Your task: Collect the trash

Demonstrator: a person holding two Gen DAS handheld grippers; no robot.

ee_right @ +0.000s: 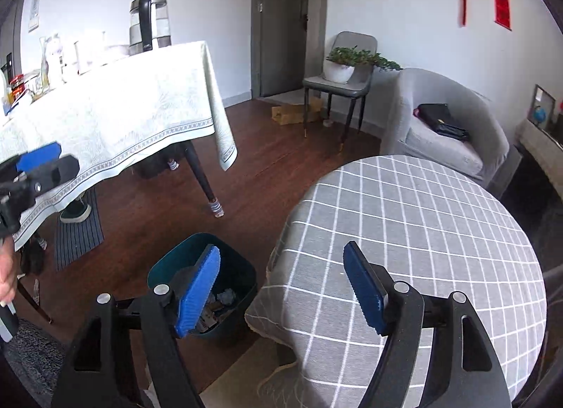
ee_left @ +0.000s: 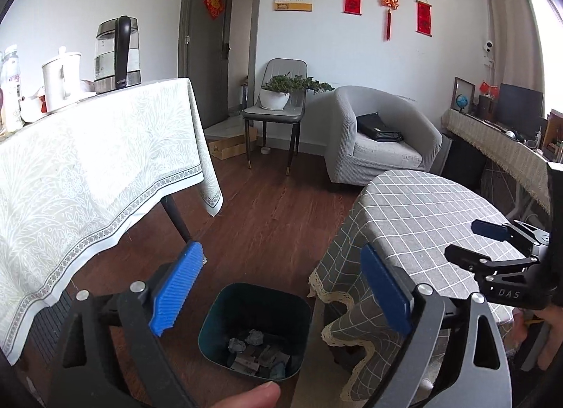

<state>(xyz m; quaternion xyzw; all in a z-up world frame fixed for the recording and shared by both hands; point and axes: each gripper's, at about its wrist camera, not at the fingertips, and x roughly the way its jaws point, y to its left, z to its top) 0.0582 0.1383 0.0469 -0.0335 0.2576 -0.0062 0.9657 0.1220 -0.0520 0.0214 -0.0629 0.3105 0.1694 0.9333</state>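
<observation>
A dark teal trash bin (ee_left: 211, 323) (ee_right: 242, 269) stands on the wooden floor beside the round table. Crumpled paper trash (ee_left: 254, 337) (ee_right: 227, 297) lies in its bottom with other scraps. My left gripper (ee_left: 285, 288) hangs above the bin, open, with nothing between its blue pads. In the right wrist view it shows at the left edge as dark fingers (ee_right: 45, 167). My right gripper (ee_right: 286, 290) is open and holds nothing, hovering over the edge of the round table (ee_right: 422, 218) next to the bin. In the left wrist view its fingers (ee_left: 468, 258) reach in from the right.
The round table (ee_left: 440, 211) wears a grey checked cloth. A long table with a pale patterned cloth (ee_left: 91, 161) (ee_right: 123, 109) carries a kettle (ee_left: 116, 52), a white jug and bottles. A grey armchair (ee_left: 380, 137), a chair with a potted plant (ee_left: 281, 95) and a striped mat (ee_right: 77, 232) stand around.
</observation>
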